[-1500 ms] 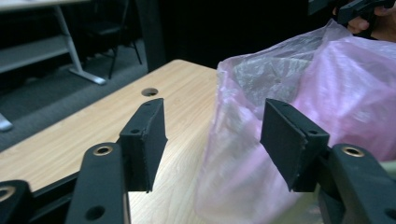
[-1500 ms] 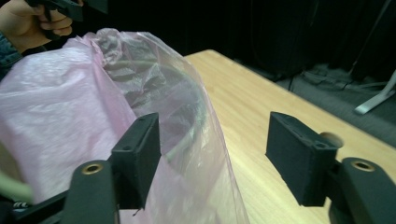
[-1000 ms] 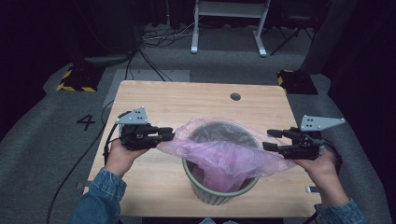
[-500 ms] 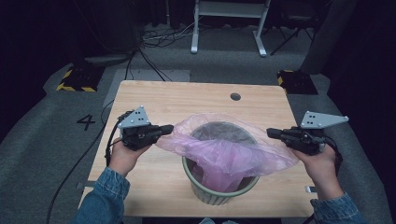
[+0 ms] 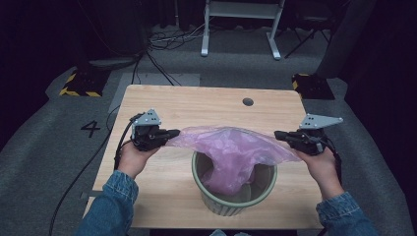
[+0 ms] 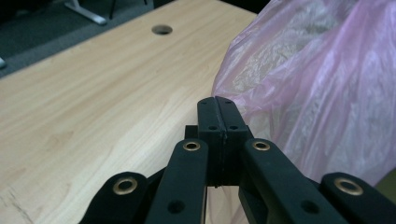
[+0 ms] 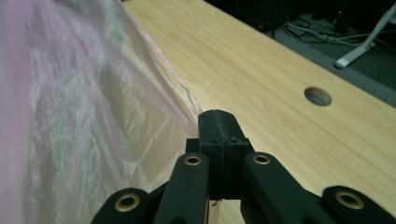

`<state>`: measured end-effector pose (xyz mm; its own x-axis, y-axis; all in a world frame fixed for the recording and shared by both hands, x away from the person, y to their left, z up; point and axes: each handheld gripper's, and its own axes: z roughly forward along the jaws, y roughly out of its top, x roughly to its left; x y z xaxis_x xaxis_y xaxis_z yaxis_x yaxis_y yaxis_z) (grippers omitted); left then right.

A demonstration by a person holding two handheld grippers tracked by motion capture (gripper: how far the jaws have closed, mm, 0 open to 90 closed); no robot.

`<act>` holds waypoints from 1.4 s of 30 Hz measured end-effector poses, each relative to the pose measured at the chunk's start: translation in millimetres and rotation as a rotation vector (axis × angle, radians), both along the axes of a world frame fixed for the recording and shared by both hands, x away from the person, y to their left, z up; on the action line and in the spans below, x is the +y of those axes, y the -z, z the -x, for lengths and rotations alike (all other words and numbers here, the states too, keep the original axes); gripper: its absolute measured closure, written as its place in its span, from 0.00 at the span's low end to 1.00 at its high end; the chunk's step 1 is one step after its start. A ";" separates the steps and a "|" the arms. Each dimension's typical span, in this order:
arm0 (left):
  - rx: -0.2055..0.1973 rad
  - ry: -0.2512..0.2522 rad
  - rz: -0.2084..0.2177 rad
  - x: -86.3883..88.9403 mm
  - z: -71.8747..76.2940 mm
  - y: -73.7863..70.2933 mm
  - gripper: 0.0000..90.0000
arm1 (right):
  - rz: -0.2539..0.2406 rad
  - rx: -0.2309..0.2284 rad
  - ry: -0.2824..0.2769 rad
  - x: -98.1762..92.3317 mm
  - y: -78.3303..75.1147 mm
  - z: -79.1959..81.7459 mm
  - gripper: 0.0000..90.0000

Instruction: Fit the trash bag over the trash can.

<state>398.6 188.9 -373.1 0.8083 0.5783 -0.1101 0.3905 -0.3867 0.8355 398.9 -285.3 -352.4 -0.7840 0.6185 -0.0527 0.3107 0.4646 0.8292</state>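
The step in hand appears to be lining the bin: a pink plastic bag (image 5: pixel 231 152) is being spread over a green ribbed bin (image 5: pixel 235 189) that stands on the near half of the wooden counter (image 5: pixel 206 105).

Left tongs (image 5: pixel 173 133): jaws fully closed. In the left gripper view the two black pads meet with no gap, and the bag's left edge (image 6: pixel 299 93) runs into them; the film is pinched at the tip. Seen from above, these tongs are held level, to the left of the bin and above the counter.

Right tongs (image 5: pixel 281 135): jaws likewise closed. In the right gripper view the pads are pressed together with the bag's right edge (image 7: pixel 154 107) drawn taut towards them. They are held level to the right of the bin.

Bag position: the top is stretched between the two tongs across and above the bin's mouth. The middle sags down into the bin. The mouth of the bag is not yet over the rim.

Next move, as judged: keep both grips closed, lower both hands evenly, and draw the bag's edge outward and down over the rim on each side. Uneven pull could tip the bin or slip the thin film from the pads.

A round cable hole (image 5: pixel 248 102) lies in the far part of the counter, well apart from the work.
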 end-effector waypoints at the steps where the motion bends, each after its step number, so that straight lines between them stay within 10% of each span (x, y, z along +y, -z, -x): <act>1: 0.021 0.007 -0.001 -0.3 0.7 4.2 1.00 | 0.007 0.009 0.003 0.1 4.7 0.2 1.00; 17: 0.110 0.026 0.026 4.5 25.5 52.5 0.91 | -0.070 0.128 -0.027 -17.8 60.4 35.0 1.00; 23: 0.068 0.025 0.107 24.0 31.1 32.5 0.60 | -0.066 0.013 0.058 -33.4 49.2 37.0 0.62; 30: 0.015 0.013 0.175 36.6 33.5 8.9 0.47 | -0.082 -0.047 0.191 -59.9 24.9 32.8 0.51; 42: -0.050 0.121 0.112 -23.5 5.8 -17.7 0.39 | -0.073 -0.003 0.166 -46.3 24.4 0.8 0.47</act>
